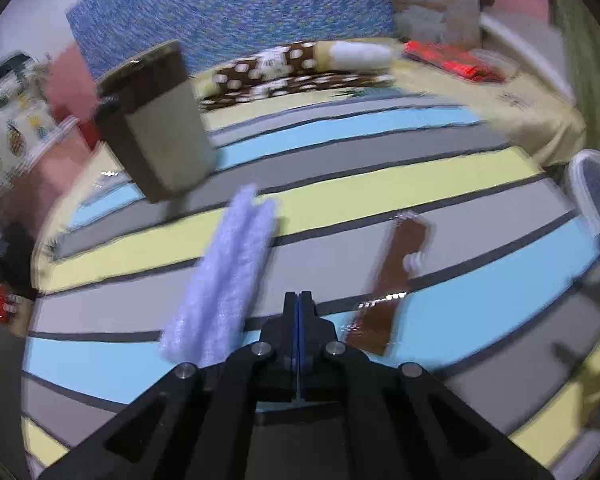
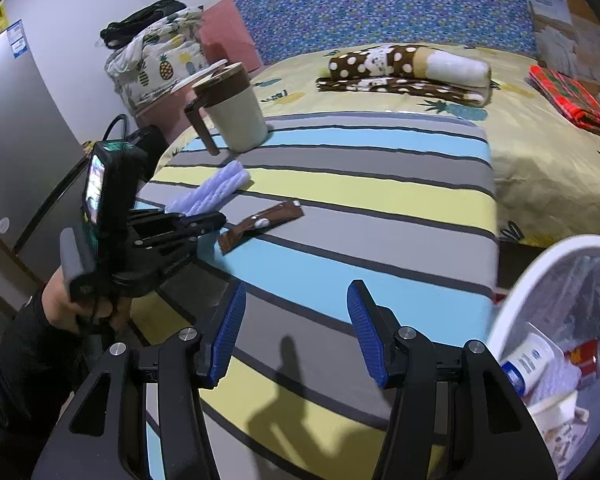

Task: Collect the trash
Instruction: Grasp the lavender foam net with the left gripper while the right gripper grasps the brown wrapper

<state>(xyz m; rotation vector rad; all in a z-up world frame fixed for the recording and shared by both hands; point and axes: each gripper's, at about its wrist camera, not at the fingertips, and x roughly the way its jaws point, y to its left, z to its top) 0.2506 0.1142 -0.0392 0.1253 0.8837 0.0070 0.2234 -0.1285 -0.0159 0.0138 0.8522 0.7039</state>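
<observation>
On the striped cloth lie a pale purple foam wrap (image 1: 220, 276) (image 2: 216, 192) and a torn brown wrapper (image 1: 392, 280) (image 2: 260, 224). My left gripper (image 1: 298, 300) (image 2: 216, 220) is shut with nothing between its pads; it hovers just above the cloth between the two scraps. My right gripper (image 2: 296, 320) stands open and empty over the near edge of the cloth. A white bin (image 2: 540, 280) (image 1: 592, 188) at the right holds a blue-and-white tube, a red pack and crumpled paper.
A cream and brown lidded mug (image 2: 236, 116) (image 1: 160, 120) stands at the far left of the striped cloth. Behind lie a brown dotted blanket roll (image 2: 404, 68), a red patterned packet (image 2: 572, 100) and cardboard boxes (image 1: 436, 4). A person's hand (image 2: 60, 304) holds the left gripper.
</observation>
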